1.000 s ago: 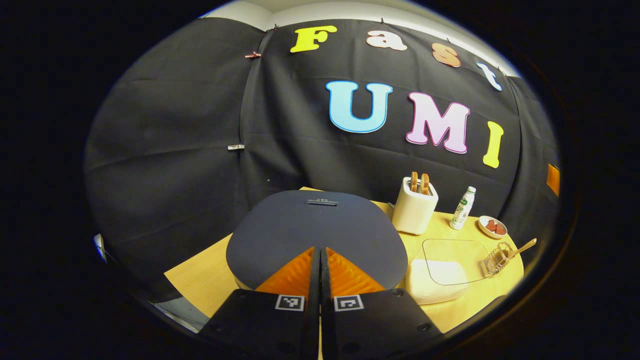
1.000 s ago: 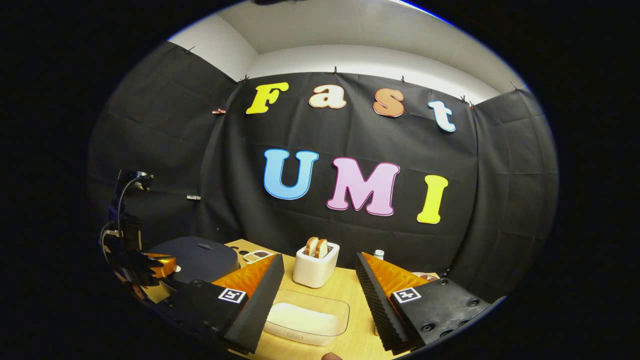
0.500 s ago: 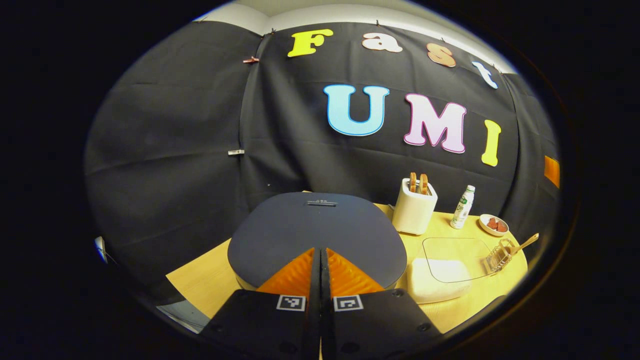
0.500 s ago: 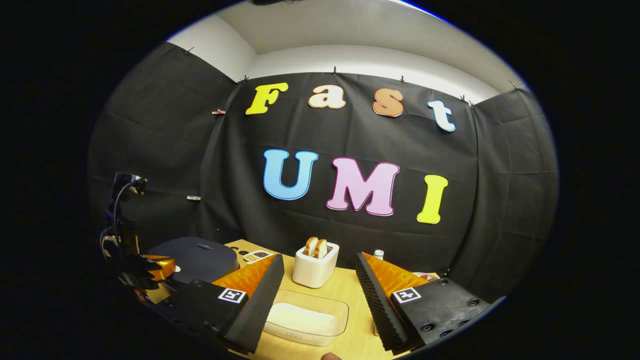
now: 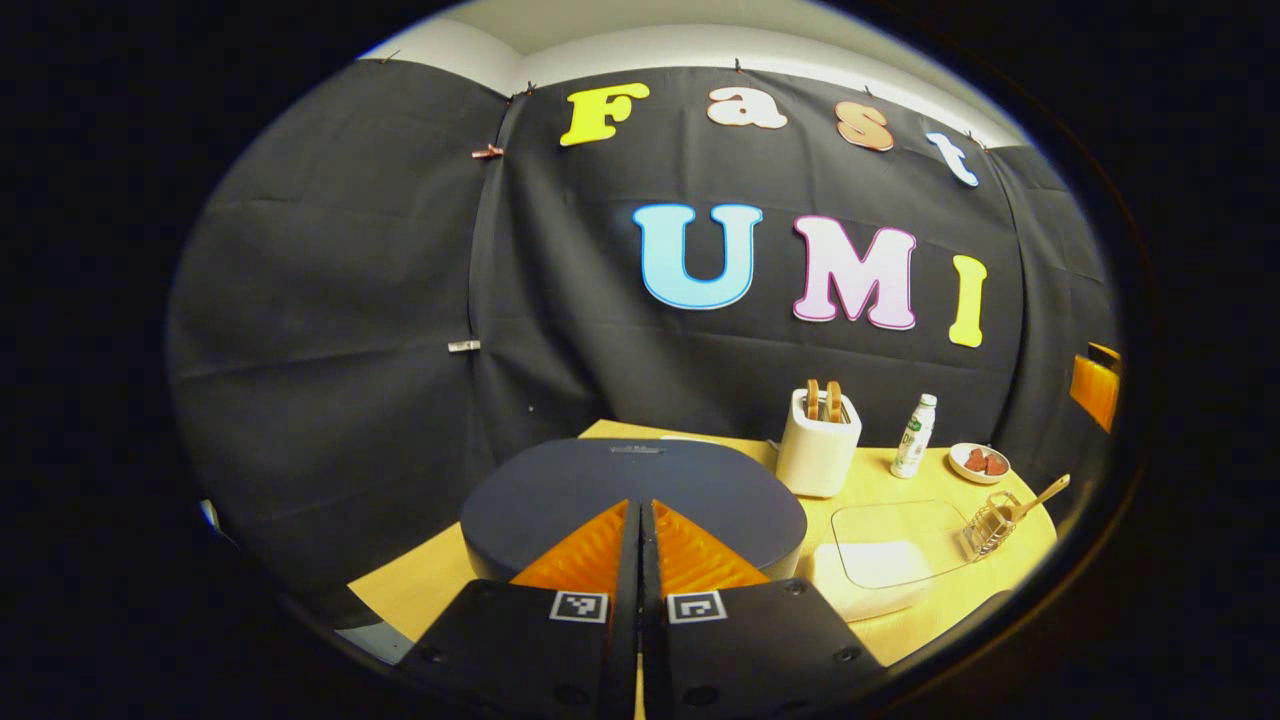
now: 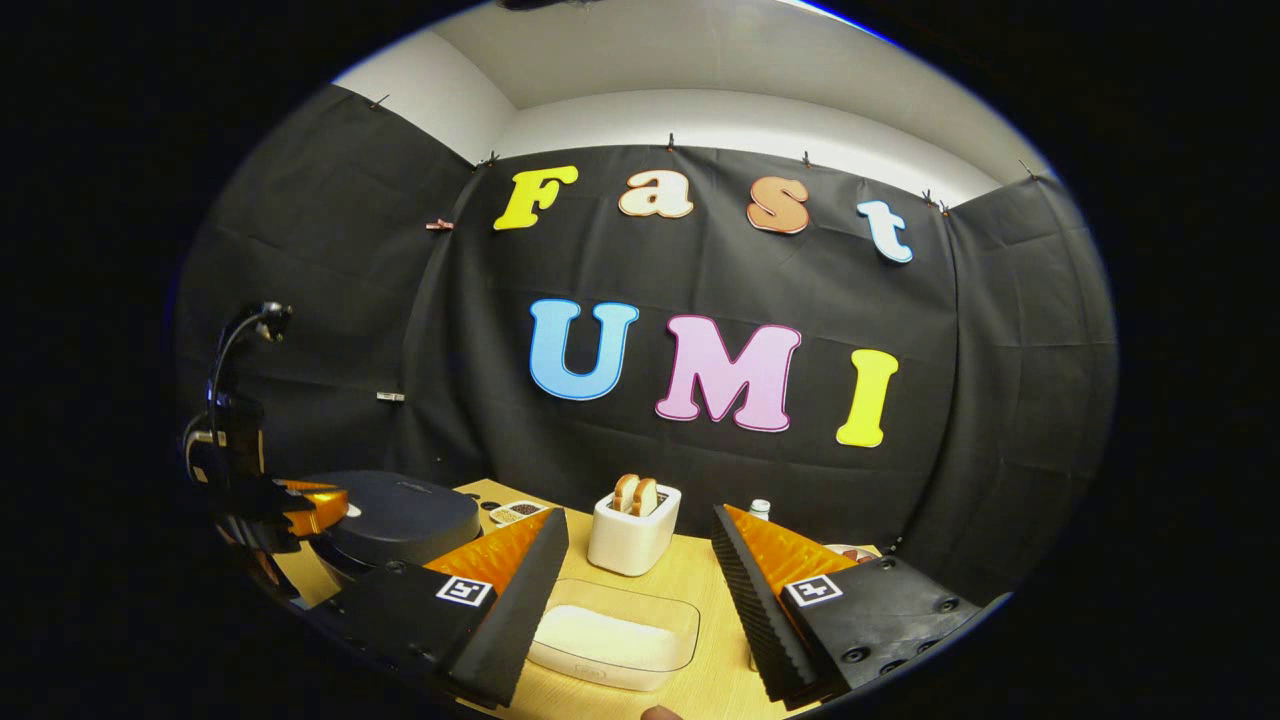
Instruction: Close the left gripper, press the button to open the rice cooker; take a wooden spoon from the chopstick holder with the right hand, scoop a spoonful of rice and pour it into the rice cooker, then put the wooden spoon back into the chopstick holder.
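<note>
The left gripper (image 5: 640,515) is closed, its two fingers pressed flat together with nothing between them, and its tips sit at the front edge of the dark lid of the rice cooker (image 5: 632,488). The lid is down. The right gripper (image 6: 640,560) is wide open and holds nothing — between its fingers lies the clear box of rice (image 6: 614,640) on the table (image 6: 690,580). Behind the box stands a white toaster (image 6: 633,535) with two slices of bread. In the left gripper view, the wooden spoon (image 5: 1040,495) leans in the wire chopstick holder (image 5: 990,523), far to the right of the rice cooker, near a small bottle (image 5: 914,435).
</note>
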The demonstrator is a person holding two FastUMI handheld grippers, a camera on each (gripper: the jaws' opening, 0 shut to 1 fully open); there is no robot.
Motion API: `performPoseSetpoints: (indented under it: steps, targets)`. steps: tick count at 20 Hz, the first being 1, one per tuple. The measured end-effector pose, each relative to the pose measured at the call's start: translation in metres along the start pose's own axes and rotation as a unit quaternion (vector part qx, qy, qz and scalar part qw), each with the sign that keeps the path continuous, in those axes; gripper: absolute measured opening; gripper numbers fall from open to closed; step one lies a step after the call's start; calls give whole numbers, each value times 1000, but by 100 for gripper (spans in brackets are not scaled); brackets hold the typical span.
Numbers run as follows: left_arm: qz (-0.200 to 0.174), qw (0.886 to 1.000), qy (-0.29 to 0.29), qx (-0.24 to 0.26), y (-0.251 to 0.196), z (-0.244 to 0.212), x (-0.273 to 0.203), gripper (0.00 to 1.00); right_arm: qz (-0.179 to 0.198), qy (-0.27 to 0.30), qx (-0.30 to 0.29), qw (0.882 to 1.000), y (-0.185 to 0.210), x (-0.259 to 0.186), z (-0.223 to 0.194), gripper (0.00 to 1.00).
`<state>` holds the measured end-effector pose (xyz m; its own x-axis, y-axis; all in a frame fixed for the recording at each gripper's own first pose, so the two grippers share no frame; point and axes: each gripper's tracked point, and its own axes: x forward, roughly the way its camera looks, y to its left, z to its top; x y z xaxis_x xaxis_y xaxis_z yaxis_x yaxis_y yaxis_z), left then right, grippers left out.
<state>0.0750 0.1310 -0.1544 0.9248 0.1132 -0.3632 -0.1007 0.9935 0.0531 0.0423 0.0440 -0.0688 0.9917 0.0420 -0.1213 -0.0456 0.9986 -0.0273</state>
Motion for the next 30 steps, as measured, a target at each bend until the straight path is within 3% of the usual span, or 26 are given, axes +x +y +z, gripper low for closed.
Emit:
performPoseSetpoints:
  steps: [3, 6, 9, 14, 23, 27, 30]
  targets:
    - [-5, 1000, -13, -9, -7, 19, -6, 11, 2, 1, 0, 1000, -2, 0, -1, 90]
    - [-2, 999, -37, -2, -5, 38, -10, 25, 1, 1, 0, 1000, -5, -1, -1, 90]
    - [6, 998, -54, 12, -8, 54, -15, 27, -4, 1, 3, 1000, -11, -1, -1, 89]
    - [10, 997, -78, 15, -11, 76, -25, 41, -8, 6, 9, 1000, -20, -2, -8, 89]
    - [28, 997, -69, 2, -4, 70, -28, 48, -34, 34, 2, 999, -52, -3, -40, 90]
    - [43, 997, -63, -27, 2, 66, -30, 64, -76, 82, 22, 993, -92, -4, -85, 90]
    - [54, 996, -59, -29, 5, 63, -32, 87, -121, 116, 52, 985, -130, -8, -121, 91]
